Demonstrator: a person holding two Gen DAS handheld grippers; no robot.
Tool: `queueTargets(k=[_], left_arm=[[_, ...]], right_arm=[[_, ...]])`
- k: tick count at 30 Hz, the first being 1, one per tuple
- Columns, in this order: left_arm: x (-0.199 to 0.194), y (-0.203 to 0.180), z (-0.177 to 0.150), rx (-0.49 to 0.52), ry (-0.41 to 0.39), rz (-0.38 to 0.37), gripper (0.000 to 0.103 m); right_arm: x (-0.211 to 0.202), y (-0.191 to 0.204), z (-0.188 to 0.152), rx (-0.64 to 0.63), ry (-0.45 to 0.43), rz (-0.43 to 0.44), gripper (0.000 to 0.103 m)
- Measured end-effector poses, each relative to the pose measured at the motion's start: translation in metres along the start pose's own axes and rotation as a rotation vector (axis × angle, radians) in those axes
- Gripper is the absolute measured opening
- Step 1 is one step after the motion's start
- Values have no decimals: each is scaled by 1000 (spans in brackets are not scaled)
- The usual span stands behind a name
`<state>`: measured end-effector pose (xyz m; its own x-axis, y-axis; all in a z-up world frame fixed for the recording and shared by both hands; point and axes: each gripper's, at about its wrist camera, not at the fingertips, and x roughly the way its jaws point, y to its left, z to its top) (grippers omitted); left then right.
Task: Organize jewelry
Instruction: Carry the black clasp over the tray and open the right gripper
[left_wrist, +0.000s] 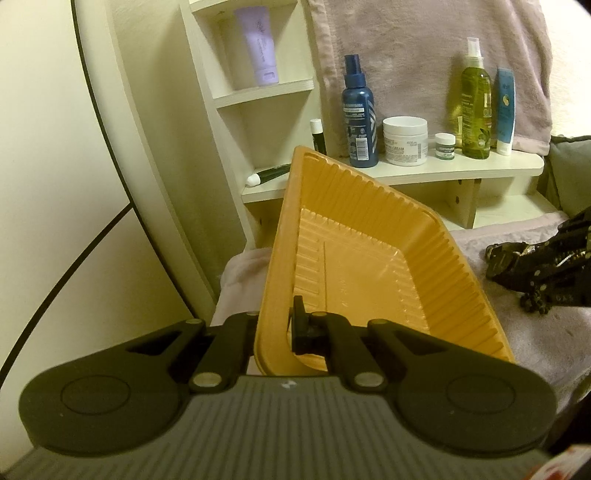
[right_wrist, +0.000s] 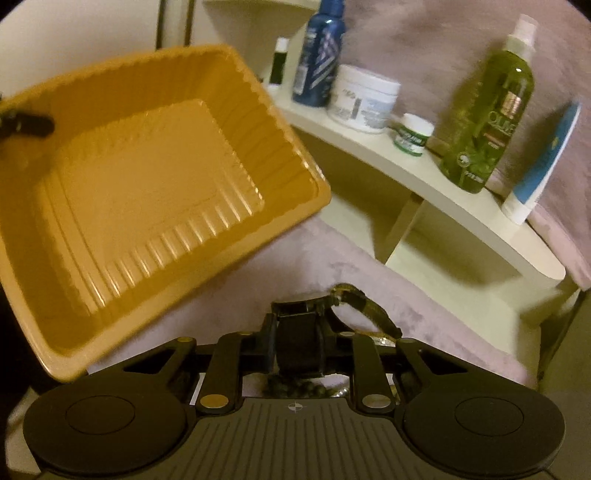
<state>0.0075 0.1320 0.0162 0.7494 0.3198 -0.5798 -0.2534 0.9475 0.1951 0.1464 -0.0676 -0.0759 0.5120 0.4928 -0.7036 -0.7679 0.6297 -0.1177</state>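
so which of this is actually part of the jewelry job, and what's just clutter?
In the job:
- orange tray, clamped by left gripper
- watch, pinched in right gripper
- dark beads

Clutter:
- blue spray bottle
- white cream jar
- green oil bottle
- lilac tube

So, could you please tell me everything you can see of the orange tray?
The orange tray is a shallow rectangular tub of thin, glossy plastic, as it looks, with ribbed sloping walls, a flat stepped floor and a rolled rim. Nothing lies in it. It is held tilted above the pinkish cloth, its opening turned toward the right gripper. The left gripper is shut on its rim, one finger inside the wall and one outside. Nothing else touches it.
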Motion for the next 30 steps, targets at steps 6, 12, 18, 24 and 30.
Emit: queueTargets(k=[6, 12, 18, 24, 30], left_arm=[[1, 0, 0, -4, 4, -1, 3], [0, 0, -1, -10, 8, -4, 3], [0, -1, -1, -11, 10, -3, 3], [1, 0, -2, -18, 19, -4, 3], [5, 3, -2, -37, 35, -9, 4]], right_arm=[[-24, 0, 23, 141, -67, 25, 21], [-34, 18, 45, 203, -90, 107, 21], [-24, 44, 55, 170, -70, 163, 21], [-13, 58, 58, 173, -45, 215, 21], [-7, 63, 56, 186, -40, 260, 22]])
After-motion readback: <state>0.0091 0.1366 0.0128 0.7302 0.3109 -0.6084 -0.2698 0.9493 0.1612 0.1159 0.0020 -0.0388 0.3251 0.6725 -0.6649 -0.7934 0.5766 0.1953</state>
